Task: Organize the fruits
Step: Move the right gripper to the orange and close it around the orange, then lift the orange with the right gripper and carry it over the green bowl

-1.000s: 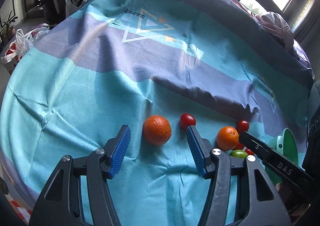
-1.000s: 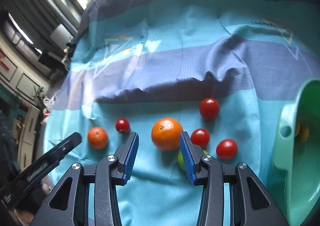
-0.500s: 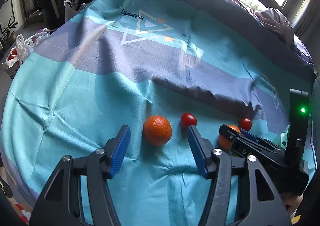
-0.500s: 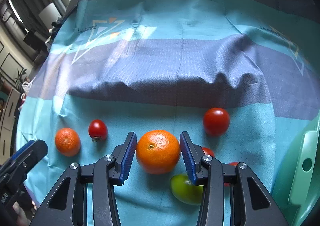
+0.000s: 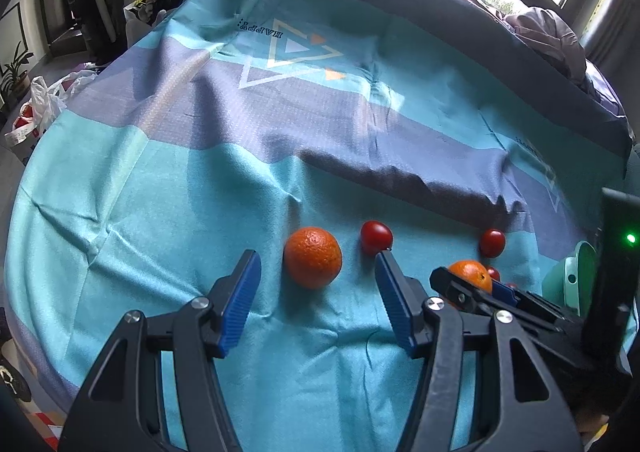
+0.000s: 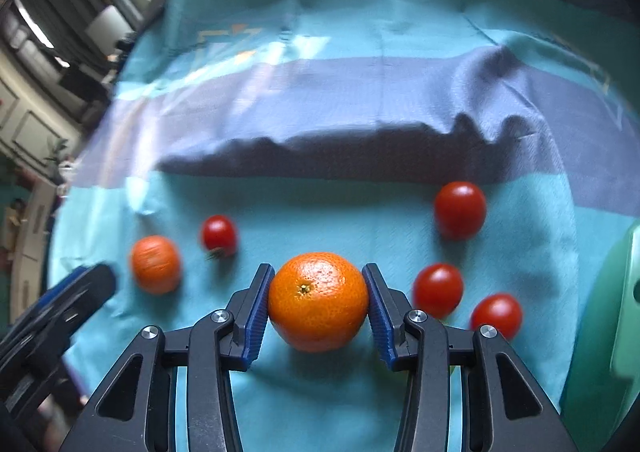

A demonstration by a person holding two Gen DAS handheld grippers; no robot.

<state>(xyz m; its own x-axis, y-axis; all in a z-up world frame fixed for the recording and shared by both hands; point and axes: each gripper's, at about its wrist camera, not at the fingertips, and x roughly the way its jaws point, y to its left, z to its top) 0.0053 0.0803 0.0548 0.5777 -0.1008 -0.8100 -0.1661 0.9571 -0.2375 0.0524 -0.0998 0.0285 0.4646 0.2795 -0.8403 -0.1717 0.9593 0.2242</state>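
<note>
My right gripper (image 6: 318,302) now clamps the round orange mandarin (image 6: 318,302), pads touching; half a second ago, gaps. Left gripper (image 5: 316,294) open; only its view shows the mandarin half-hidden.

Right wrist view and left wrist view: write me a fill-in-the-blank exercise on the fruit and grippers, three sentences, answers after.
1. The right gripper has its blue pads on both sides of an ____.
2. The left gripper is ____, with the other orange ahead of its fingers.
3. The cherry tomatoes on the cloth are ____ in colour.

Answers: orange; open; red
</note>
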